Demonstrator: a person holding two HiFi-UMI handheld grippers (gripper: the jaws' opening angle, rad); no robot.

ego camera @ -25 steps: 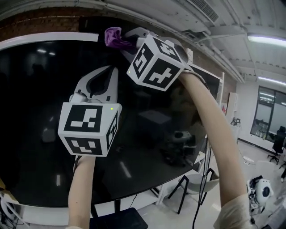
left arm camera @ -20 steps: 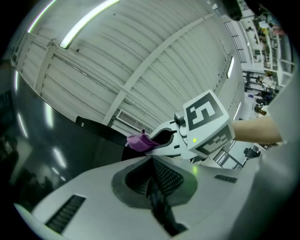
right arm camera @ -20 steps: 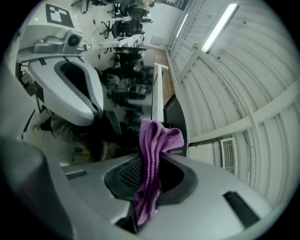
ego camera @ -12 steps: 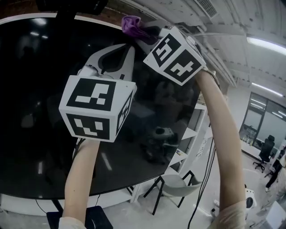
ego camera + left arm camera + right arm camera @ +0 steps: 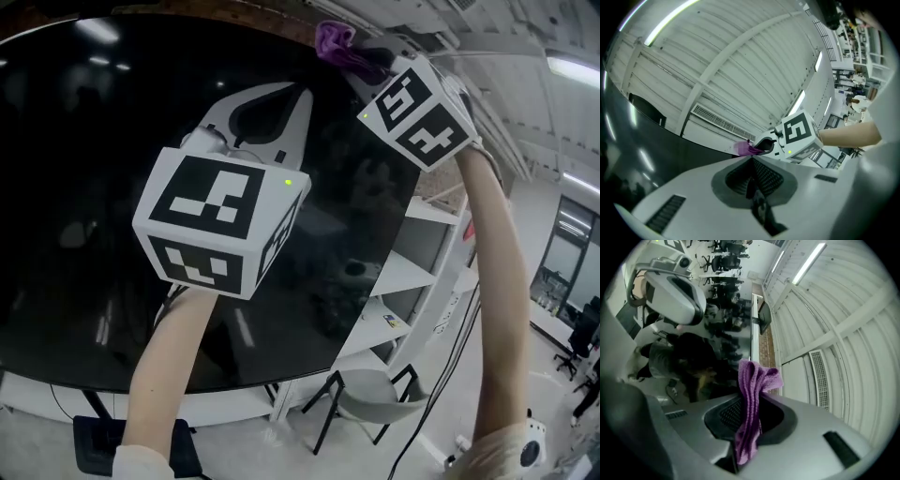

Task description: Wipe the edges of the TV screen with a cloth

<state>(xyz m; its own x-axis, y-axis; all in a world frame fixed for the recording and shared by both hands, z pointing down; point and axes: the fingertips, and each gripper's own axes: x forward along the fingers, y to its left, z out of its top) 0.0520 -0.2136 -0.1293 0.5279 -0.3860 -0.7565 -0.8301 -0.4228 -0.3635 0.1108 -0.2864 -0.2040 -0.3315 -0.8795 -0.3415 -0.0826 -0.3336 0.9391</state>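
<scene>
Right gripper (image 5: 361, 58) — fingers clamped on the purple cloth (image 5: 333, 39) — holds it at the TV's (image 5: 75, 141) top edge, at 1 o'clock. Left gripper (image 5: 298, 91) — fingers closed, empty — hovers at the cloth's 7 o'clock.

Head view stands close before the TV (image 5: 84, 187), facing its screen, with the left gripper (image 5: 302, 91) and right gripper (image 5: 364, 62) raised near the lens. Left gripper view looks along its own jaws, upward past the TV's top to the ceiling (image 5: 740, 56). Right gripper view looks along its jaws, sideways along the TV's top edge. All three views share the TV and the cloth (image 5: 757, 376). Head and left gripper views share the right gripper.
</scene>
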